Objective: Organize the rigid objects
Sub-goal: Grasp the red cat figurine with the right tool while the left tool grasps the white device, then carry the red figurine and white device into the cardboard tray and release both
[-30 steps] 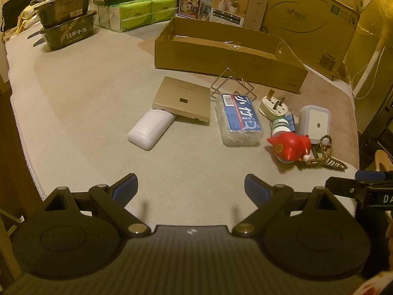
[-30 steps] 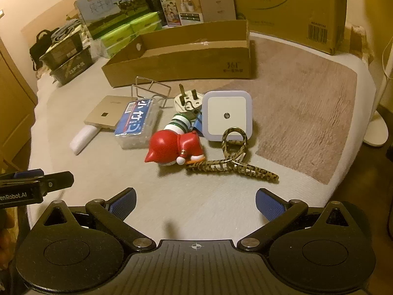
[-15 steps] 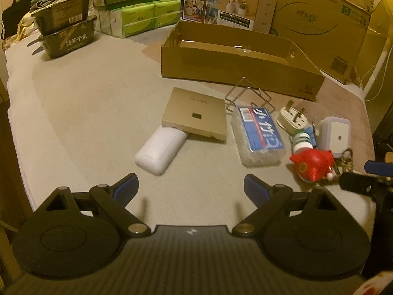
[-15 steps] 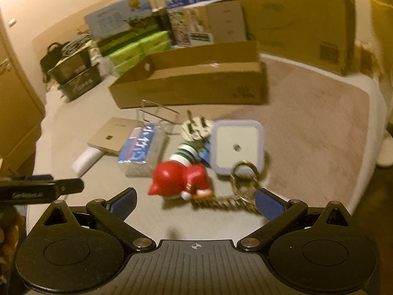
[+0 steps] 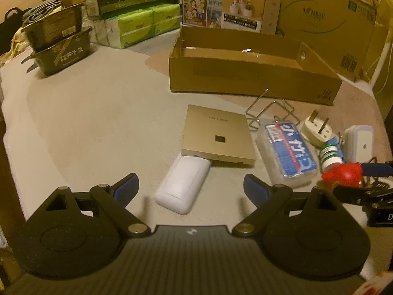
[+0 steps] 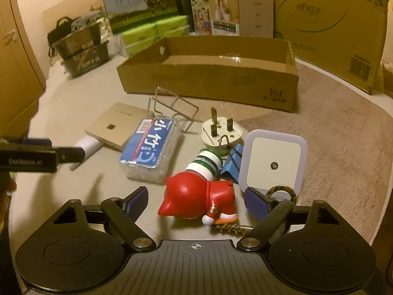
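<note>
My left gripper (image 5: 190, 186) is open, its fingers either side of a white oblong case (image 5: 183, 187) that lies partly under a gold flat box (image 5: 218, 137). My right gripper (image 6: 196, 199) is open around a red cat figure (image 6: 199, 198) lying on the table. Beside these lie a clear box with a blue label (image 6: 149, 147), a white plug (image 6: 221, 131), a green-striped white bottle (image 6: 206, 163), a blue clip (image 6: 233, 162), a white night light (image 6: 272, 163), a patterned key strap (image 6: 280, 191) and a wire stand (image 6: 172, 105).
An open shallow cardboard tray (image 5: 245, 73) stands behind the objects. Behind it are cartons and a large cardboard box (image 5: 324, 19). Dark stacked containers (image 5: 59, 44) stand at far left. The table's edge is close on the right.
Both grippers have moved forward and lower. The left one has closed in on the white case, the right one on the red cat figure. Both stay open.
</note>
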The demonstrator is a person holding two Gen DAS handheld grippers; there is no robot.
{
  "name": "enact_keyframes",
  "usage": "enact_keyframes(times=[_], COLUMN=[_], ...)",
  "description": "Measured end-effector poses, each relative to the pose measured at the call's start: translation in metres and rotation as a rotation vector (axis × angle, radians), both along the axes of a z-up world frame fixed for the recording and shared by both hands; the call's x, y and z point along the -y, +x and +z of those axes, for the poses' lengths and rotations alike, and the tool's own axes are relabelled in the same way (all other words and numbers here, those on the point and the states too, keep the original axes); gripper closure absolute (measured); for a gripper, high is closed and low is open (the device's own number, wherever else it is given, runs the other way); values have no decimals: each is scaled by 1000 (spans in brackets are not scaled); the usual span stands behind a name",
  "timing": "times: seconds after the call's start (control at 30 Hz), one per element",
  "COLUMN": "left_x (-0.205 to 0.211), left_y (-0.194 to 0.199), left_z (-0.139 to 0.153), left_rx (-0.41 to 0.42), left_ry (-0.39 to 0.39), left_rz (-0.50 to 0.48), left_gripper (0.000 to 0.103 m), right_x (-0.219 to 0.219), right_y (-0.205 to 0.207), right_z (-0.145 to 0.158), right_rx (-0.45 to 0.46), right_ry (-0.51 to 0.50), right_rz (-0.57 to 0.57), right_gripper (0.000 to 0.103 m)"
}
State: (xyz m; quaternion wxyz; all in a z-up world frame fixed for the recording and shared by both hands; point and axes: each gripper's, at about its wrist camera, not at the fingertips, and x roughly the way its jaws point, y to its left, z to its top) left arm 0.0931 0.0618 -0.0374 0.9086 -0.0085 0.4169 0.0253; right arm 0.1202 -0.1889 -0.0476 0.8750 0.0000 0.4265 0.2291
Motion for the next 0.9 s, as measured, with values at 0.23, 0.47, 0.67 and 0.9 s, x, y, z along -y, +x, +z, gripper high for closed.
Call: enact_keyframes(times=[0.23, 0.47, 0.67, 0.9], left_x=[-8, -7, -10, -4], left_y=[16, 34, 28, -11], left_z=[-12, -25, -22, -16], left_rx=[-19, -54, -60, -80], left_ry=[27, 57, 20, -6], left_rz=[-61, -144, -113, -65], left_gripper=[22, 49, 66, 68], right_x=[-5, -6, -7, -10], right_y=[5, 8, 8, 1], right_z=[-5, -8, -7, 4], right_rx=[-3, -11, -4, 20], right_ry=[-31, -41, -33, -24], right_rz=[1, 6, 9, 20], right_gripper=[35, 36, 36, 37])
